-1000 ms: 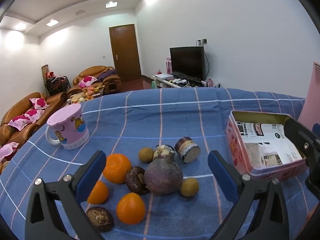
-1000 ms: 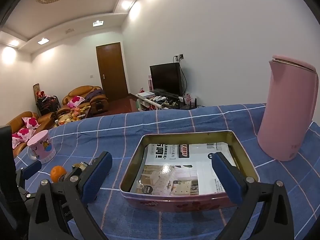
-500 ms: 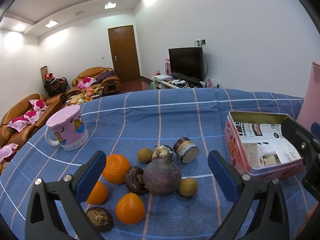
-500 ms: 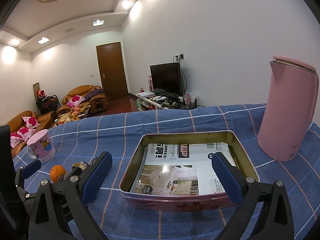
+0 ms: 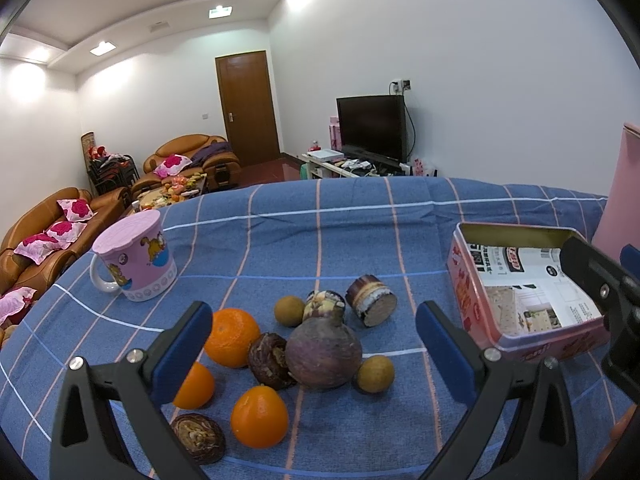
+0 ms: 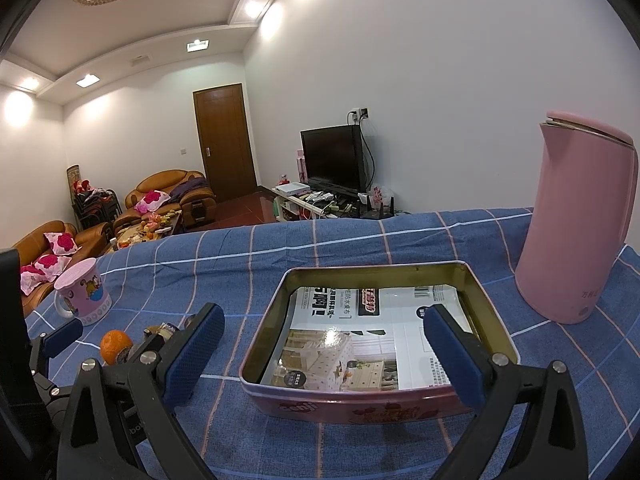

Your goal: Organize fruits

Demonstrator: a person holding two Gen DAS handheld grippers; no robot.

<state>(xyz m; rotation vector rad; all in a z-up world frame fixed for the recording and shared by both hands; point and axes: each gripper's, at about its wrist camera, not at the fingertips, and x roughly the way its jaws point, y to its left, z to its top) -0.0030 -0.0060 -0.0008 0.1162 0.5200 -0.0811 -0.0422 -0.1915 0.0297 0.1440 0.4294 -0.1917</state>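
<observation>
A pile of fruit lies on the blue checked cloth in the left wrist view: a large purple fruit (image 5: 323, 354), three oranges, the nearest one (image 5: 259, 416) in front, two small brown round fruits (image 5: 375, 368), dark brown pieces (image 5: 271, 360) and a cut sugarcane piece (image 5: 372, 305). My left gripper (image 5: 316, 346) is open around the pile, just above it. An open pink tin (image 6: 378, 402) lined with printed paper stands to the right. My right gripper (image 6: 324, 352) is open and empty over the tin's near edge.
A pink lidded mug (image 5: 134, 262) stands at the left behind the fruit. A tall pink kettle (image 6: 578, 224) stands right of the tin. The table's far edge drops off toward a living room with sofas and a TV.
My left gripper has shifted slightly left, so the tin sits further right in its view. The right gripper and the fruit have not moved.
</observation>
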